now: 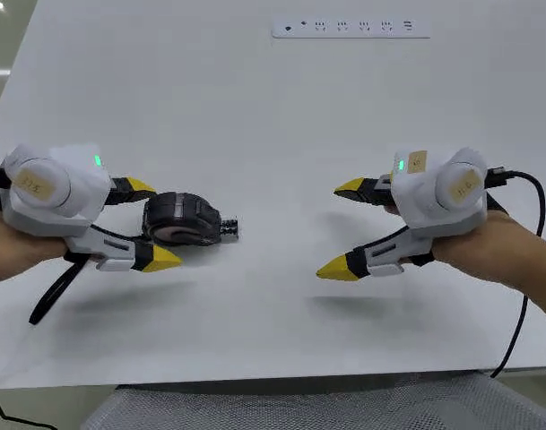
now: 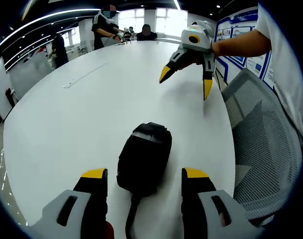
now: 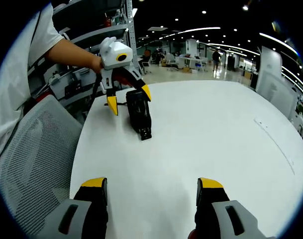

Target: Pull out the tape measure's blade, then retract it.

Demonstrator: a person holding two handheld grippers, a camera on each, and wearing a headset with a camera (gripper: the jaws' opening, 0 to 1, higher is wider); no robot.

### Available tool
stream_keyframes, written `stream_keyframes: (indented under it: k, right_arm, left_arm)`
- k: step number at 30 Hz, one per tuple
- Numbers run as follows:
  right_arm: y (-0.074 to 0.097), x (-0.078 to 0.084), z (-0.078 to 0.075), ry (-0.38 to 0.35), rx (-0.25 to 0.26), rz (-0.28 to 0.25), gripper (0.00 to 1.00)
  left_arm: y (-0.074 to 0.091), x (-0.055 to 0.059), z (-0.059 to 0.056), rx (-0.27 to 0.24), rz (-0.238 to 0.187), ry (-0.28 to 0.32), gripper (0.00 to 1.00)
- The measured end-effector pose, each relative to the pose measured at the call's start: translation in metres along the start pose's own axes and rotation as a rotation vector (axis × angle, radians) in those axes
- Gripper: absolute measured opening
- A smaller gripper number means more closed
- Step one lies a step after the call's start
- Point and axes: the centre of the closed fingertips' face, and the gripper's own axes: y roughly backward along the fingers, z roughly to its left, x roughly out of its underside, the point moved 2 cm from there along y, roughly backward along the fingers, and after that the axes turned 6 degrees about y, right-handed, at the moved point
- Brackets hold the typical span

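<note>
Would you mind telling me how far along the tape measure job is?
Done: nothing yet; the tape measure shows no blade drawn out. In hand: the left gripper brackets the case, jaws open, gaps on both sides. The right gripper hangs open and empty, well apart. Left: grip the case, pull the blade out, retract it.

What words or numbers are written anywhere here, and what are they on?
No text here reads clearly.
Yellow sticker on the left hand-held gripper: scribbles, too blurred.
Two stickers on the right hand-held gripper: too small.
Power strip: tiny marks, unreadable.
Tape measure: no words I can make out.
Blue wall boards: too blurred.
</note>
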Motion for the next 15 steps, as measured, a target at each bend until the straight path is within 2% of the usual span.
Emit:
stream_keyframes:
  k: [4, 10, 15]
  right_arm:
    - [-0.002, -0.002, -0.001, 0.001, -0.011, -0.006, 0.70]
    - [-0.006, -0.003, -0.001, 0.004, -0.022, -0.008, 0.69]
    - [-0.011, -0.002, -0.001, 0.009, -0.032, 0.000, 0.69]
  left_arm:
    - [-0.003, 0.000, 0.000, 0.015, 0.010, -0.016, 0.43]
    - [-0.005, 0.002, 0.001, 0.027, 0.024, -0.019, 0.38]
    - [-0.007, 0.007, 0.005, 0.020, 0.045, -0.046, 0.32]
